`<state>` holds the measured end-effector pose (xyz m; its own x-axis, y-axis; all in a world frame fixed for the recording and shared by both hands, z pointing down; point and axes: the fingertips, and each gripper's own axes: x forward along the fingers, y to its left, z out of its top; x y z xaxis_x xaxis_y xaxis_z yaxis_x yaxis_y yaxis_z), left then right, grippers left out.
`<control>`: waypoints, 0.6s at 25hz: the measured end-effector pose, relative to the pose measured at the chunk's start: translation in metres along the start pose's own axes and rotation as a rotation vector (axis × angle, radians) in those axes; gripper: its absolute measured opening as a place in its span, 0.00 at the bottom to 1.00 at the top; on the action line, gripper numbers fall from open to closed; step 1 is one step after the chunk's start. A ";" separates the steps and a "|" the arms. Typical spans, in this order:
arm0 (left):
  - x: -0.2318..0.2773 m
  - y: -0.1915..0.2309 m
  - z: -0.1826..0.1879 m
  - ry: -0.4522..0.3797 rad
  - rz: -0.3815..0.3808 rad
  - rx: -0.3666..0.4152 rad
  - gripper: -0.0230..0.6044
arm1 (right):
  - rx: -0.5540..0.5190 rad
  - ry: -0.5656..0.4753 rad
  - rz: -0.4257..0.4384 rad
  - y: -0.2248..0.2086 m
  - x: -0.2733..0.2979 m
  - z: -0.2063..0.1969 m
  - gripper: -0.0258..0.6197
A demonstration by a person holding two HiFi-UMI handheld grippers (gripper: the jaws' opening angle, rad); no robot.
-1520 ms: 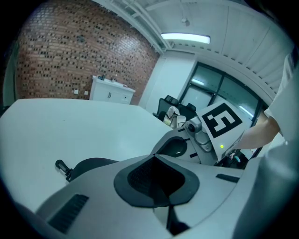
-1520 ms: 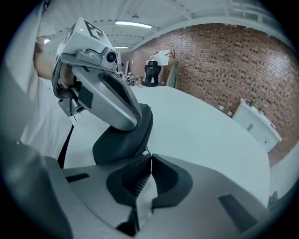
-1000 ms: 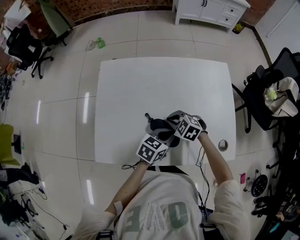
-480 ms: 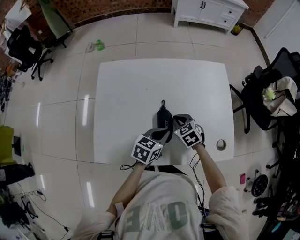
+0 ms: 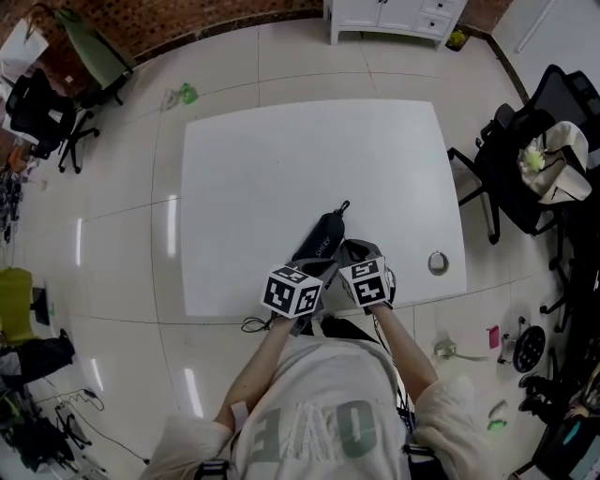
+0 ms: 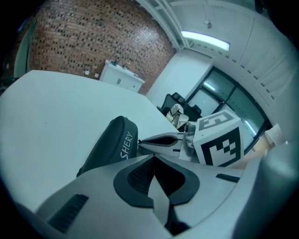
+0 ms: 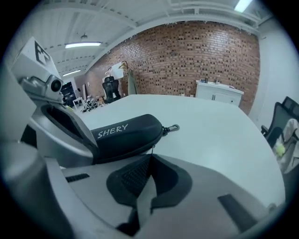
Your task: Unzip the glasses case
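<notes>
A black zipped glasses case (image 5: 320, 236) marked SHERY lies slantwise on the white table (image 5: 281, 159), its clip (image 5: 343, 205) at the far end. In the right gripper view the case (image 7: 126, 135) lies just beyond my right gripper (image 7: 151, 158), whose jaws are shut. A thin zipper pull (image 7: 153, 149) runs from the case's seam into the jaw tips. My left gripper (image 6: 154, 158) is shut too, with the case (image 6: 110, 147) just beyond it to the left. In the head view both grippers, left (image 5: 309, 274) and right (image 5: 345, 253), sit at the case's near end.
A round metal grommet (image 5: 438, 263) sits in the table at the right, near the front edge. A black office chair with a bag (image 5: 530, 178) stands to the right, a white cabinet (image 5: 394, 14) beyond the table, and more chairs (image 5: 47, 103) at the far left.
The case has swung round clockwise, its clip end going from far left to far right. Both grippers have drawn back toward the table's front edge.
</notes>
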<state>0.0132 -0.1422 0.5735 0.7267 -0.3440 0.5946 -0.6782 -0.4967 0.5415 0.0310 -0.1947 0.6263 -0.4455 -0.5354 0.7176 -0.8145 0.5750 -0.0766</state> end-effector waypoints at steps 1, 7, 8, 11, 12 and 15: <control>-0.001 0.004 -0.004 0.006 0.025 0.015 0.04 | 0.003 -0.001 0.001 0.002 -0.002 -0.001 0.04; -0.014 0.042 0.003 -0.005 0.195 0.127 0.04 | -0.054 0.020 0.065 0.029 -0.019 -0.017 0.04; -0.015 0.048 0.006 -0.014 0.204 0.128 0.04 | -0.064 0.022 0.079 0.037 -0.022 -0.020 0.04; -0.018 0.060 0.018 -0.036 0.229 0.128 0.04 | -0.102 0.029 0.122 0.064 -0.025 -0.021 0.04; -0.019 0.061 0.023 -0.046 0.239 0.137 0.04 | -0.114 0.029 0.131 0.072 -0.024 -0.019 0.04; -0.015 0.046 0.036 -0.085 0.219 0.192 0.04 | -0.124 0.027 0.144 0.085 -0.019 -0.013 0.04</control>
<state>-0.0247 -0.1890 0.5681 0.5771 -0.5214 0.6286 -0.7929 -0.5422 0.2783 -0.0247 -0.1271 0.6152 -0.5426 -0.4258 0.7241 -0.6900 0.7175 -0.0952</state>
